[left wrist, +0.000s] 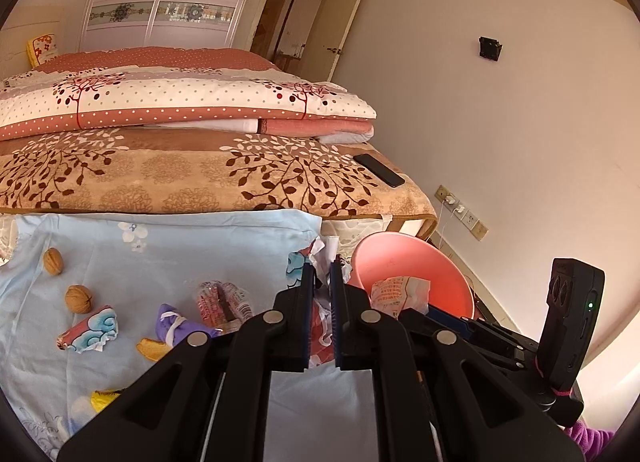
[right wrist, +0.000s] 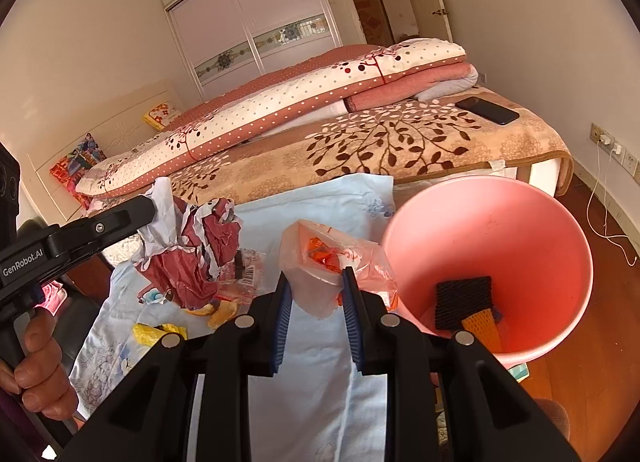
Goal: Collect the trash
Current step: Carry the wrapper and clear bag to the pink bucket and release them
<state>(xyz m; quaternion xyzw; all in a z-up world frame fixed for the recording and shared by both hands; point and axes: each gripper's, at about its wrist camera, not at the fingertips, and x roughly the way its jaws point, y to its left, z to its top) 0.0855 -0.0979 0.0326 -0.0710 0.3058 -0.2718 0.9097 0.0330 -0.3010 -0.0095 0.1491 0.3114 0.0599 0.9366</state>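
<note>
on the left of the light blue floral cloth [left wrist: 168, 246], loose trash is seen lying flat: two walnuts [left wrist: 52, 261], a blue-and-red cloud-print wrapper [left wrist: 90, 328], a knotted purple wrapper [left wrist: 176, 326], and a clear red-printed packet [left wrist: 222, 300]. further right, the left tool [left wrist: 322, 282] is clenched on a crumpled red-and-white paper wrapper [right wrist: 192, 258], which is held clear of the cloth and hangs below the pinched tips in the right wrist view. to the right of it, the right tool [right wrist: 314, 294] is closed on a thin clear plastic bag with orange scraps inside [right wrist: 332, 262], the bag bulging between and above the blue pads. rightmost stands the pink plastic bin [right wrist: 560, 222], its mouth tilted toward the cameras, with black-and-orange foam netting [right wrist: 464, 302] already at its bottom. the relation that is judged to matter is that the bin lies to the right of both held pieces. the bag in the right tool is just beside the bin's rim, so the right hand is the nearer; the paper wrapper in the left tool is separated from the bin by the bag and the right tool. a short rightward carry over the rim is judged to be called for first from the right hand, the left load following.
</note>
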